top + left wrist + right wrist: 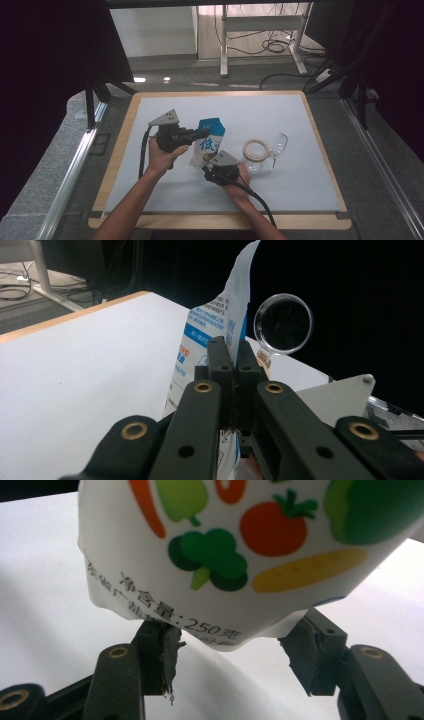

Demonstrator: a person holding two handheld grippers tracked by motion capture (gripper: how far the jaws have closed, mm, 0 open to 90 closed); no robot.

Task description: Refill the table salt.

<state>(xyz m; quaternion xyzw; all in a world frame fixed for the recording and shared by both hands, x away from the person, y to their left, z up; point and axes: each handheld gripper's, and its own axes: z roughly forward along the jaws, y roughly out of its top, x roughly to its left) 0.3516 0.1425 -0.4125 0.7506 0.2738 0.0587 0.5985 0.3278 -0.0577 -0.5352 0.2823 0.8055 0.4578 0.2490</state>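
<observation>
A white and blue pouch (209,145) with vegetable pictures stands tilted over the middle of the white table top (300,190). My left gripper (202,132) comes from the left and is shut on the pouch's upper edge; in the left gripper view its jaws (231,352) pinch the thin flap of the pouch (210,325). My right gripper (214,165) sits just below the pouch. In the right gripper view its jaws (232,645) stand apart on either side of the pouch's lower end (225,545), with no squeeze visible.
A clear glass vessel (262,152) with a wooden collar lies on the table just right of the pouch; its round rim (283,322) shows behind the pouch. The table has a wooden border. Black stands and cables flank the table.
</observation>
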